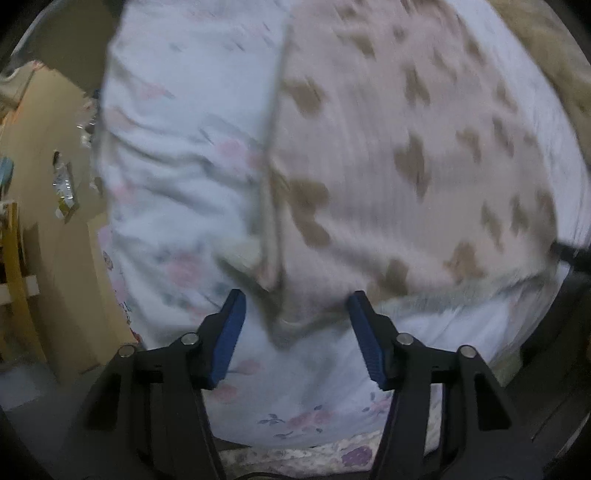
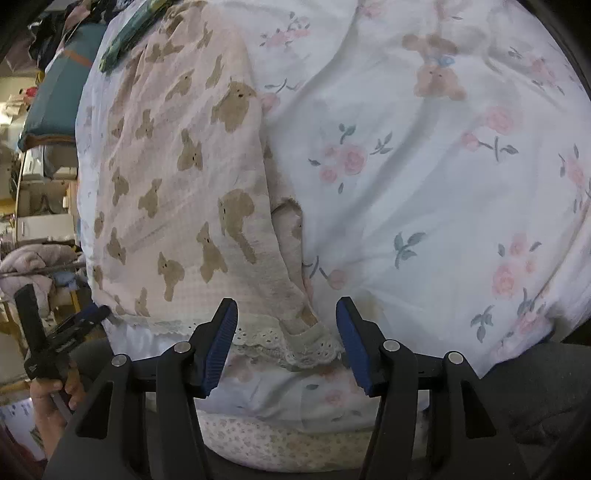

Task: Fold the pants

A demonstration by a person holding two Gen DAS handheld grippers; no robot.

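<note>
The pants (image 2: 184, 184) are pale pink with brown bear shapes and a lace-trimmed hem (image 2: 288, 347). They lie flat on a white floral bedsheet (image 2: 424, 184). In the left wrist view the pants (image 1: 406, 147) are blurred, with a fabric edge running down the middle. My left gripper (image 1: 293, 306) is open, its blue pads either side of the pants' near edge. My right gripper (image 2: 286, 314) is open over the lace hem corner, holding nothing. The left gripper (image 2: 79, 323) also shows in the right wrist view at the bed's left edge, held by a hand.
A teal cushion (image 2: 62, 92) and a dark green item (image 2: 129, 33) lie at the far end of the bed. Cluttered shelves (image 2: 40, 184) and a clothes pile (image 2: 33, 266) stand left of the bed. A tan wall (image 1: 48, 166) and yellow wooden frame (image 1: 14, 266) are at left.
</note>
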